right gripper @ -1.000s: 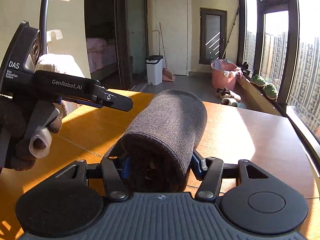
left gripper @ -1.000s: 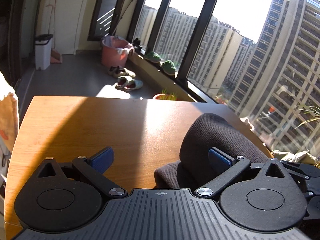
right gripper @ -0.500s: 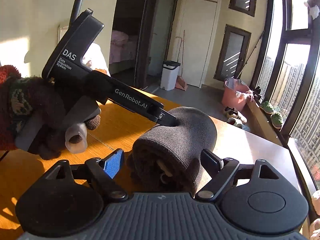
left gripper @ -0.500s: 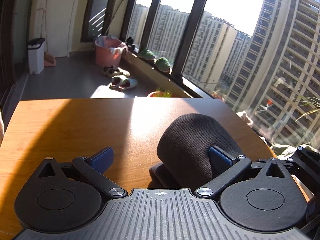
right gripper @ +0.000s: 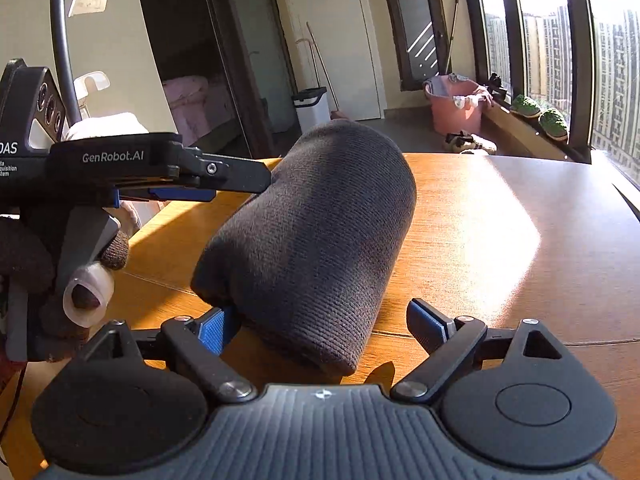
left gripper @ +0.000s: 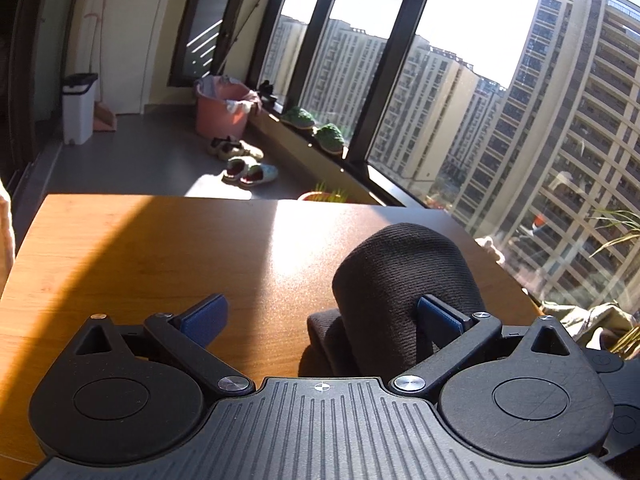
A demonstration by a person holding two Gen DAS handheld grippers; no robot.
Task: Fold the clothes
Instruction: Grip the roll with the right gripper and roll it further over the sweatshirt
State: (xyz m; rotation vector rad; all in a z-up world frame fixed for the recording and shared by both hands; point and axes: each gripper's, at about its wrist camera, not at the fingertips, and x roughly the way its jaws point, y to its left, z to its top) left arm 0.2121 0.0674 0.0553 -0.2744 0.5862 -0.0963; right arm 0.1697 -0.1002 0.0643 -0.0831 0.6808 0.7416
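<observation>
One dark knitted garment [right gripper: 316, 236] is all there is to fold in either view, and it already lies as a thick, rounded bundle on the wooden desk [right gripper: 500, 216]. Starting at the left of the right wrist view, the person's gloved left hand [right gripper: 36, 264] holds the left gripper [left gripper: 320, 316], whose arm reaches in from the side until its tip touches the upper flank of the bundle. In its own view, this gripper's jaws are spread wide: the left blue pad stands free over bare desk, while the right pad rests against the side of the cloth without pinching anything. In the middle sits the bundle itself, its near end showing layered edges where the folds stack up. Further right, the right gripper [right gripper: 328, 326] straddles that near end with its jaws spread; its left pad is just against the lower edge of the cloth and its right pad stands clear of it, so nothing is clamped. To the far right the desk lies in bright sun beside the window. Judging by the compact shape and by both grippers gripping nothing, the folding of this piece looks essentially done; what seems left is to draw both grippers away, perhaps to square the bundle, and whether more clothes wait cannot be told.
</observation>
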